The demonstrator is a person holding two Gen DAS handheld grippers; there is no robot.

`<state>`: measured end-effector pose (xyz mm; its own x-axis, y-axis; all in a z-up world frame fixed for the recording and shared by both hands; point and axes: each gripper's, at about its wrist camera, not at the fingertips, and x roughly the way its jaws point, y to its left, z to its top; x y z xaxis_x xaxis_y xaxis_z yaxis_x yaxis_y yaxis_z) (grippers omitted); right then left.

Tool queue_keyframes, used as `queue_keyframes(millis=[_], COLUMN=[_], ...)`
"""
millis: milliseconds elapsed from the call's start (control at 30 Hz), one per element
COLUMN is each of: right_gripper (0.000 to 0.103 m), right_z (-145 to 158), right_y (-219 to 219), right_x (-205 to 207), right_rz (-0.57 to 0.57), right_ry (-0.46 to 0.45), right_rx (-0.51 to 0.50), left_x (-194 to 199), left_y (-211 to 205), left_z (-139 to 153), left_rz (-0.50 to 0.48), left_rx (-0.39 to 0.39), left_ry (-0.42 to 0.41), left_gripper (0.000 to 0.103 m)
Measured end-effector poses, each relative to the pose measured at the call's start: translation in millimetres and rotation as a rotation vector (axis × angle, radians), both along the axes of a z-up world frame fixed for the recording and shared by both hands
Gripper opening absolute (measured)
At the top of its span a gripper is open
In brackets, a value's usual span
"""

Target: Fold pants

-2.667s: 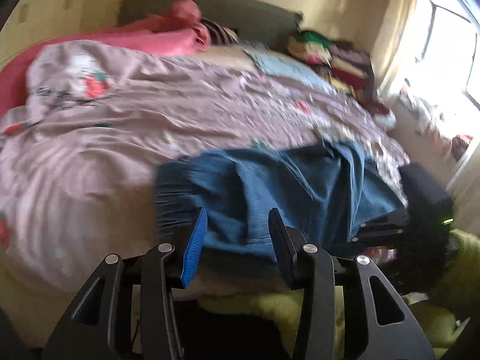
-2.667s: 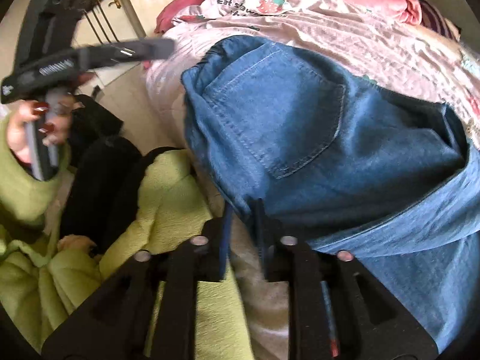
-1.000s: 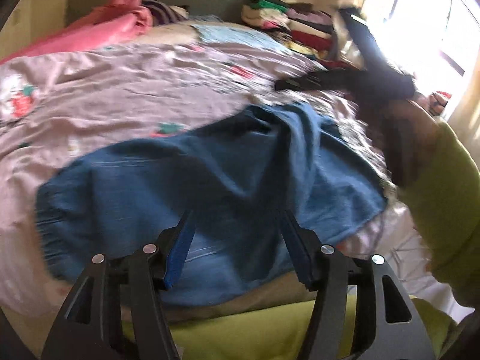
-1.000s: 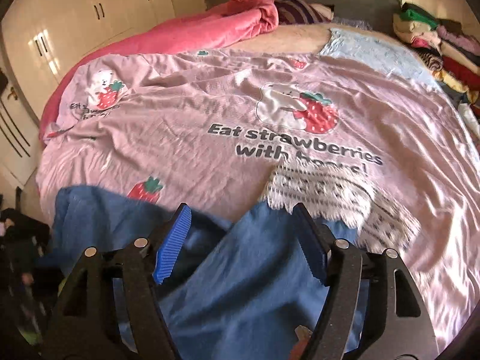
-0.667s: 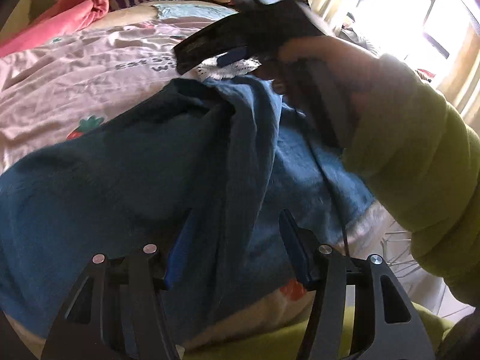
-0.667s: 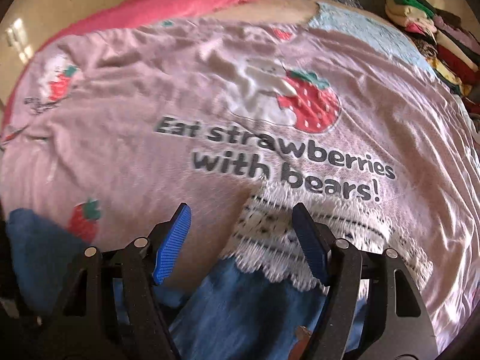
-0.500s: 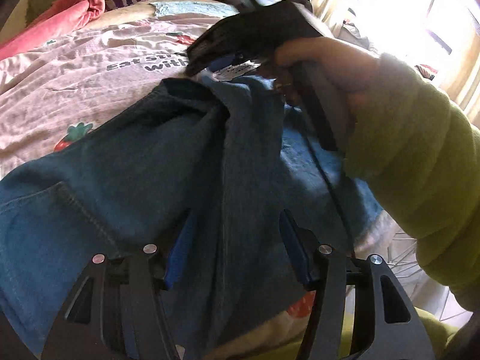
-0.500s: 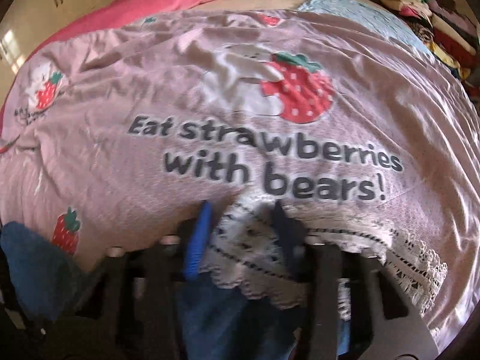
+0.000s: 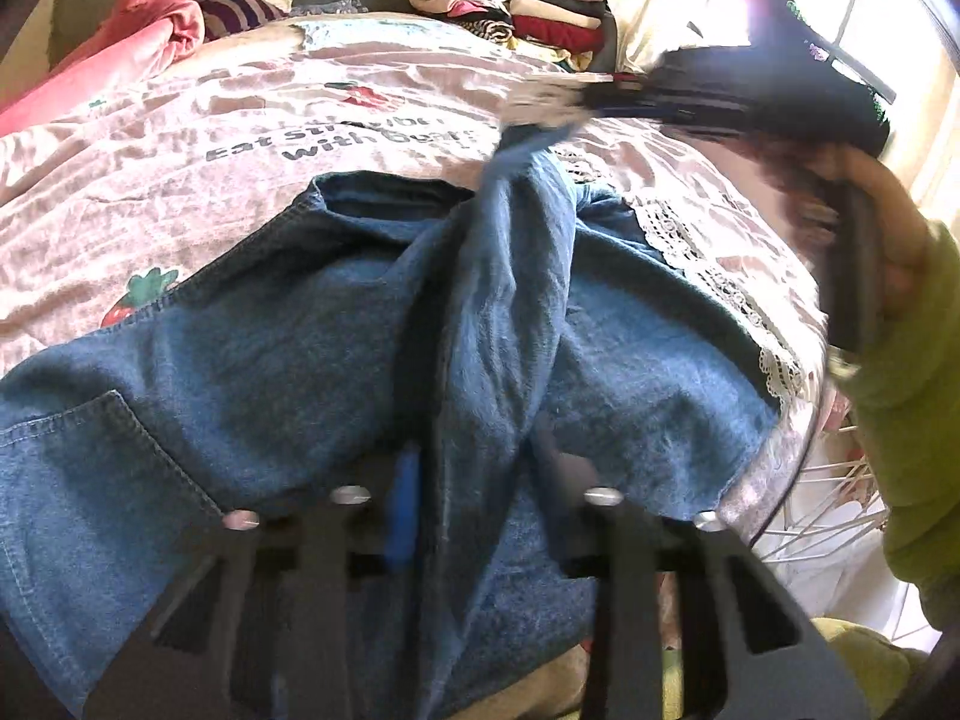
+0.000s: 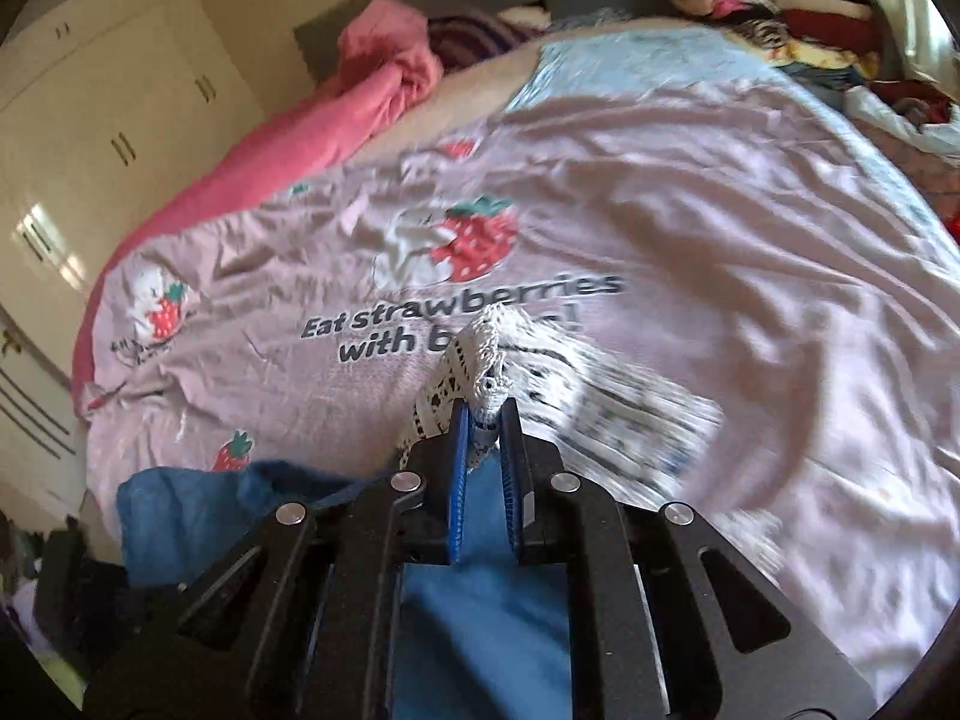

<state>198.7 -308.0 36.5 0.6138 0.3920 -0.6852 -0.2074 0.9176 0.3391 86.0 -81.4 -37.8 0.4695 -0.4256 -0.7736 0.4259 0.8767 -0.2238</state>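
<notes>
Blue denim pants with a white lace hem lie across the pink bedspread. My right gripper is shut on the lace hem of one leg and lifts it off the bed; the lifted leg rises as a ridge in the left wrist view, up to the right gripper. My left gripper is low over the pants with its jaws on either side of that ridge, closing; its fingers are blurred and whether they grip the cloth is unclear.
A pink blanket and a stack of folded clothes sit at the head of the bed. White wardrobe doors stand to the left. A white wire rack is beside the bed at right.
My right gripper has closed on the lace hem and lifted it up off the bed. My left gripper's jaws have narrowed around the raised fold of denim.
</notes>
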Motion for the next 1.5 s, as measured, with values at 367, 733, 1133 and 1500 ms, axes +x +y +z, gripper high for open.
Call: queue_keyframes(millis=[367,733,1133,1500], right_gripper=[0.006,0.006,0.019,0.034], right_z=[19.0,-35.6,-43.1,-10.1], right_y=[-60.8,-77.2,-79.4,-30.2], right_x=[-107.2,-159.0,-169.6,-146.4], right_rz=[-0.085,-0.120,-0.106,0.050], right_ry=[0.046,0.213,0.267,0.054], right_rx=[0.028,-0.014,-0.123,-0.185], left_x=[-33.6,-55.1,-61.3,-68.6], left_y=[3.6,-5.3,-6.1,147.2], left_z=[30.5,5.6,-3.8,47.5], left_rz=[-0.080,-0.155,-0.178,0.403], left_rx=[0.015,0.072,0.085,0.079], left_ry=[-0.101,-0.059,-0.032,-0.159], left_gripper=[0.004,0.005,0.056,0.086])
